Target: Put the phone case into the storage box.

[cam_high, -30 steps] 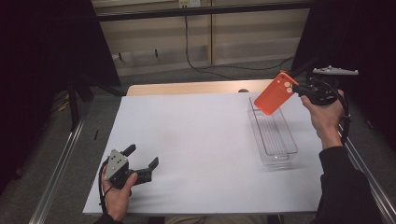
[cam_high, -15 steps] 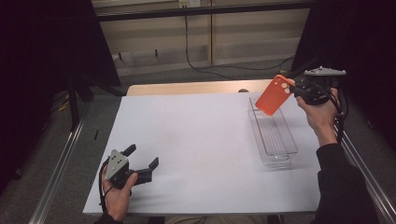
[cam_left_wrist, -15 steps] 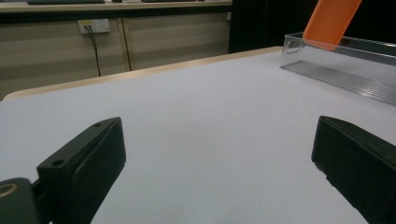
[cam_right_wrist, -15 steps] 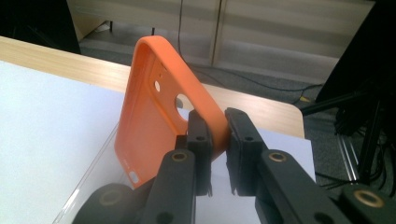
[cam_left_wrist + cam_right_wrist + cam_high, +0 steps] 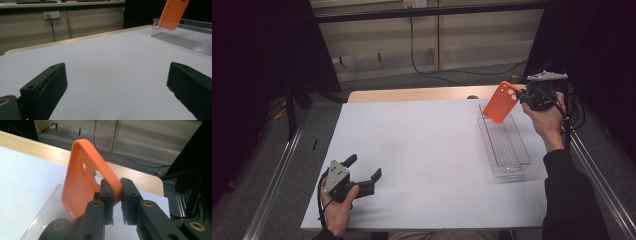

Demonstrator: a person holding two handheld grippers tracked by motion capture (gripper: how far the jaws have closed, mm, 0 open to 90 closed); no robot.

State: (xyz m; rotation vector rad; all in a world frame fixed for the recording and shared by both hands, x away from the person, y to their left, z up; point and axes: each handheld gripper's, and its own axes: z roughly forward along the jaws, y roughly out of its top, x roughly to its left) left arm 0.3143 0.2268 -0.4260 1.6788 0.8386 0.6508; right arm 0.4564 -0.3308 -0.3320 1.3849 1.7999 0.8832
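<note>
High view: the right gripper point(image 5: 526, 96) holds an orange phone case point(image 5: 501, 102) by one edge, tilted in the air over the far end of the clear tray point(image 5: 510, 162), which lies along the right side of the white table cover point(image 5: 422, 155). The left gripper point(image 5: 362, 172) rests near the front left of the cover, jaws spread wide and holding nothing. Left gripper view: both black jaws sit far apart over bare cover; the case hangs at upper right, its lower end just at the tray's rim, contact not clear. Right gripper view: the jaws are closed tight on the case's rim beside the camera cut-out, with the tray's near corner below. Judged step: carrying the case in to place it in the tray. The next move likely calls for lowering and levelling the case inside the walls before the jaws part. Against the frame a second ago, the case has shifted left and lower, toward the tray's far end; the left gripper has not moved.
</note>
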